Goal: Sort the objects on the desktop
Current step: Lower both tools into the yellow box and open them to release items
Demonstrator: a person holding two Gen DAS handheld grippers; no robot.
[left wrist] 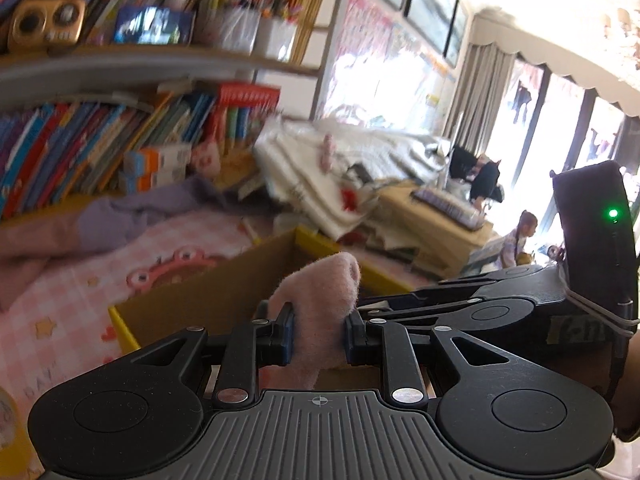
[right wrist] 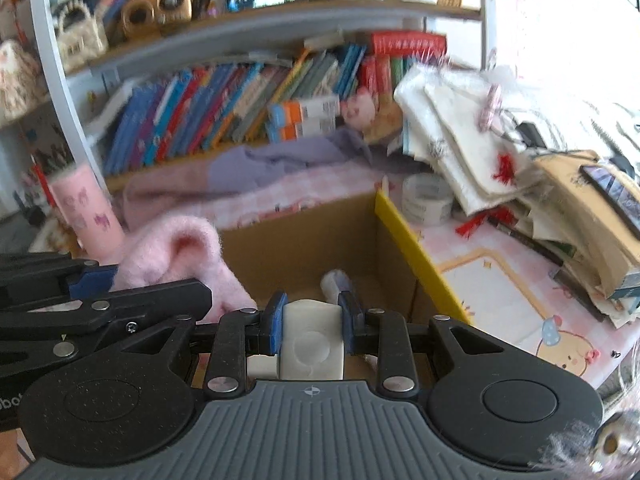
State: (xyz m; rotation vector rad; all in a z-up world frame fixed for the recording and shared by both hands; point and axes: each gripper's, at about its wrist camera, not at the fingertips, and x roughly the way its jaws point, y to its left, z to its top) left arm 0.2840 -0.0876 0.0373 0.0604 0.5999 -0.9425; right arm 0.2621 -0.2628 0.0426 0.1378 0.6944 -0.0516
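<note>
Right gripper (right wrist: pixel 313 322) clamping white block (right wrist: pixel 314 344), above cardboard box (right wrist: pixel 320 240)

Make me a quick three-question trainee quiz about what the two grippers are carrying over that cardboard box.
1. True or false: the left gripper is empty.
2. The right gripper holds: A) tape roll, B) white block, C) book.
3. What lies below both grippers?

Key:
1. False; it is shut on a pink fuzzy cloth.
2. B.
3. An open cardboard box with a yellow edge.
</note>
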